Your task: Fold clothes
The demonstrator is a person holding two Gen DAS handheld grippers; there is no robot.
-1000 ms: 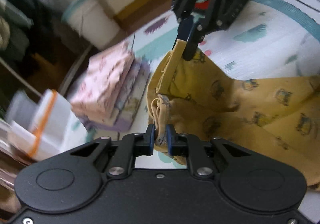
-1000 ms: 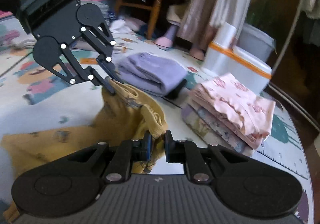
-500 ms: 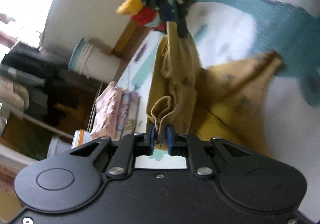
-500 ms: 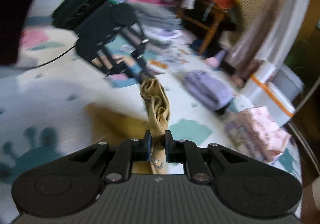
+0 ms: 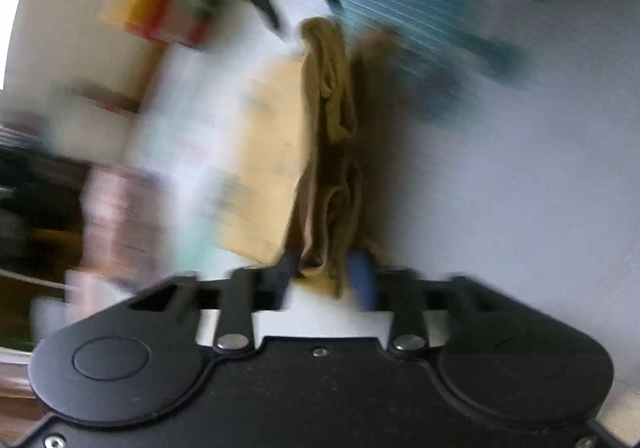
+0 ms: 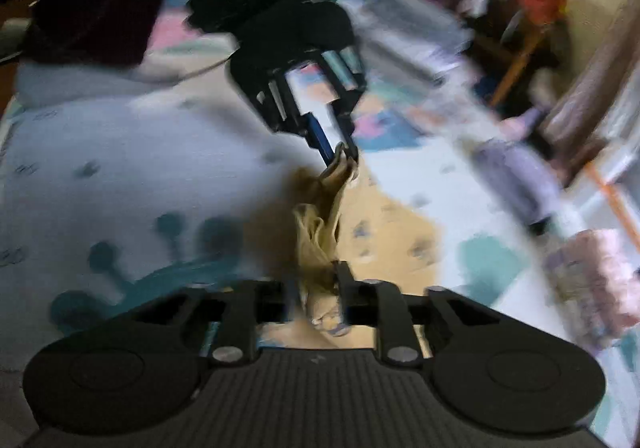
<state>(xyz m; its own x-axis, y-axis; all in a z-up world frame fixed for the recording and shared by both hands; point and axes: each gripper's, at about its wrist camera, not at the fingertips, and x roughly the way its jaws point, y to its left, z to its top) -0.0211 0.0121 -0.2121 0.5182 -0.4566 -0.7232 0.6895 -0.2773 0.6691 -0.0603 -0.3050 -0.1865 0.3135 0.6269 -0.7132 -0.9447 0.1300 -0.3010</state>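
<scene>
I am laying down the folded edge of the mustard-yellow printed cotton garment (image 5: pixel 332 152) on the pale patterned play mat (image 5: pixel 520 188). Both jaws have just been opening: left hand-held gripper (image 5: pixel 326 272) and right hand-held gripper (image 6: pixel 316 288) stand spread, cloth loose between them. Next I must back out cleanly.

we see a pale play mat (image 6: pixel 132 152) with teal shapes covering the floor, a cream wall (image 5: pixel 76 8) at left, and a wooden chair (image 6: pixel 520 48) heaped with blurred clutter.

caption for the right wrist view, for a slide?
Both grippers' fingers, just opening, loosen around the bunched edge of the yellow garment above the play mat.
</scene>
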